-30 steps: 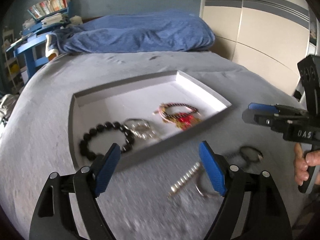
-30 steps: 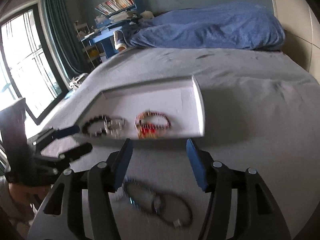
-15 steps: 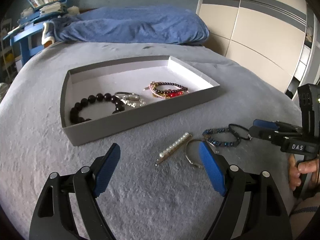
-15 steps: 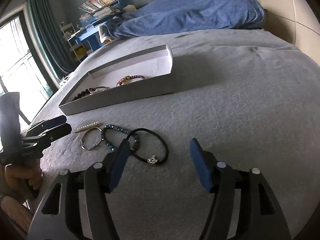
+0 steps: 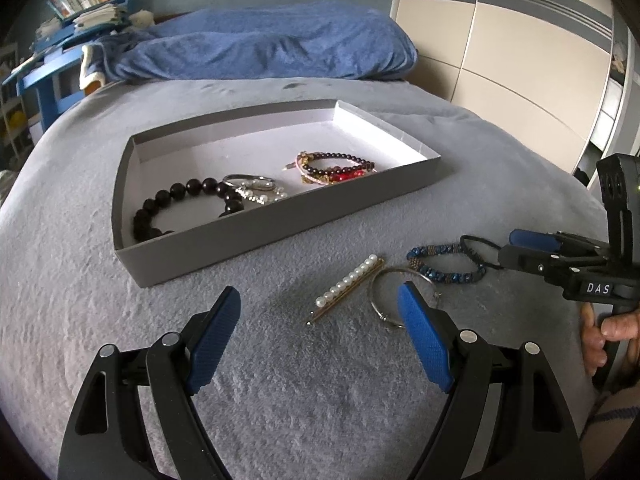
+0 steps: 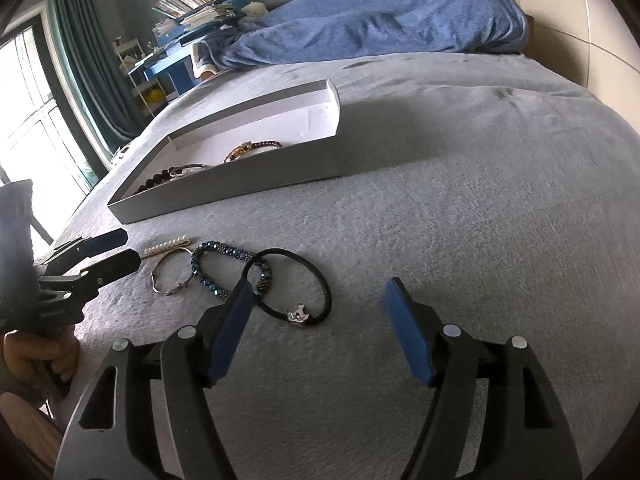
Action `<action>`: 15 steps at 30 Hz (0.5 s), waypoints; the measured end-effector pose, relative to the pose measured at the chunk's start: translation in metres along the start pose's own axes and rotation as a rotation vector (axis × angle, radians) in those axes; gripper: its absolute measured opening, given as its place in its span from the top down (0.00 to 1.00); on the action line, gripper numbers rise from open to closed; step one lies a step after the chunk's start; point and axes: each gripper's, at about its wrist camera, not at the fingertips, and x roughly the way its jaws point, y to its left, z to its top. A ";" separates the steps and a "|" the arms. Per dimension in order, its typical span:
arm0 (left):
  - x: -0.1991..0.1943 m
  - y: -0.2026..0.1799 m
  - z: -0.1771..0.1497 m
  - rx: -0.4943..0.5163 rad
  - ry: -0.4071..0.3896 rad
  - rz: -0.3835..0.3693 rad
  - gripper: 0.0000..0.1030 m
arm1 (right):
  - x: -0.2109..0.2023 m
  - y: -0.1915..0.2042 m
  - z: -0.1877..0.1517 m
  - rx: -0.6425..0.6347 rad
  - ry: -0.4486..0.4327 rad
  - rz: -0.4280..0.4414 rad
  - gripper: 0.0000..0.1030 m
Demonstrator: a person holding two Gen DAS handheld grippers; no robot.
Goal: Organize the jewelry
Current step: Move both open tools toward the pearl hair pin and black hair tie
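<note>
Left tool (image 5: 318, 300) spread wide, nothing betw. its blue pads, low over the grey bed (image 5: 280, 392); right tool (image 6: 318, 294) also spread wide and holding nothing. Grey tray (image 5: 280, 224) w/ white inside sits on the bed beyond both tools. In tray: black bead bracelet (image 5: 180, 204) at left, silver bracelet (image 5: 256, 190) touching it, red & dark bead bracelets (image 5: 334, 166) toward the right. On the bed in front of the tray, a loose row: pearl hair clip (image 5: 346, 286), thin metal bangle (image 5: 386, 294) just beside it, partly behind left tool's right pad, then blue bead bracelet (image 5: 446, 266), then black hair tie (image 6: 292, 284) w/ small silver charm, overlapping the blue bracelet's end. In right wrist view the hair tie lies just ahead of the right tool's left pad, which covers part of it; can't tell if touching. Blue blanket (image 5: 260, 54) bunched at far end of bed; bookshelf (image 6: 192, 4) & window (image 6: 36, 128) behind.
</note>
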 end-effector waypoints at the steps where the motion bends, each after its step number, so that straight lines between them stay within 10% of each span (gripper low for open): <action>1: 0.000 0.000 0.000 0.002 -0.001 0.001 0.18 | 0.000 0.000 -0.001 0.000 0.000 0.000 0.33; 15: 0.000 -0.002 0.000 0.012 0.002 0.006 0.13 | 0.001 -0.005 -0.001 0.021 -0.001 0.007 0.32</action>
